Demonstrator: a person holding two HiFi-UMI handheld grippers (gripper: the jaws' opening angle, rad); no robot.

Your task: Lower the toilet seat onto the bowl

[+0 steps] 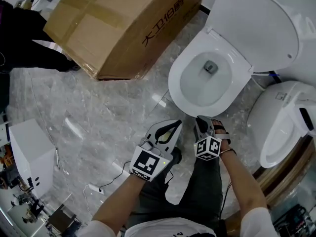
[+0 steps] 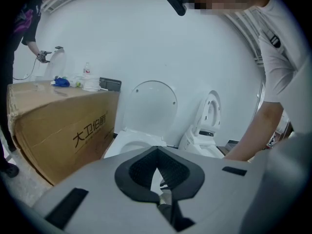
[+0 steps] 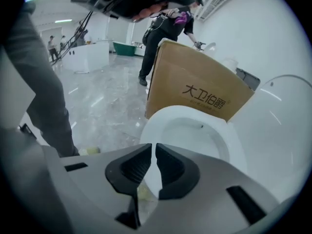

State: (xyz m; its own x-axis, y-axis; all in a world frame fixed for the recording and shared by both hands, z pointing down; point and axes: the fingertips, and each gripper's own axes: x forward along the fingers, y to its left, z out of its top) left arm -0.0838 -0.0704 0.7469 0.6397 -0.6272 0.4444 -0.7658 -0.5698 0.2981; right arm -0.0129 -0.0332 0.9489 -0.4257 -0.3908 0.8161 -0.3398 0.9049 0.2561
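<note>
Seen from overhead, the left gripper (image 1: 173,127) and right gripper (image 1: 203,122) hover side by side over the marble floor (image 1: 98,112), both aimed at the toilet bowl (image 1: 177,90) just ahead of their jaws. The left jaws are closed tip to tip on nothing. The right jaws stand a thin slit apart, also empty, with the bowl's front rim showing through the gap in the right gripper view. Beyond the bowl, well clear of both pairs of jaws, the toilet lid (image 1: 256,23) stands raised and tilted back. A cardboard box (image 1: 123,23) lies ahead and left of the left jaws. A second toilet (image 1: 281,117) sits right of the right jaws.
</note>
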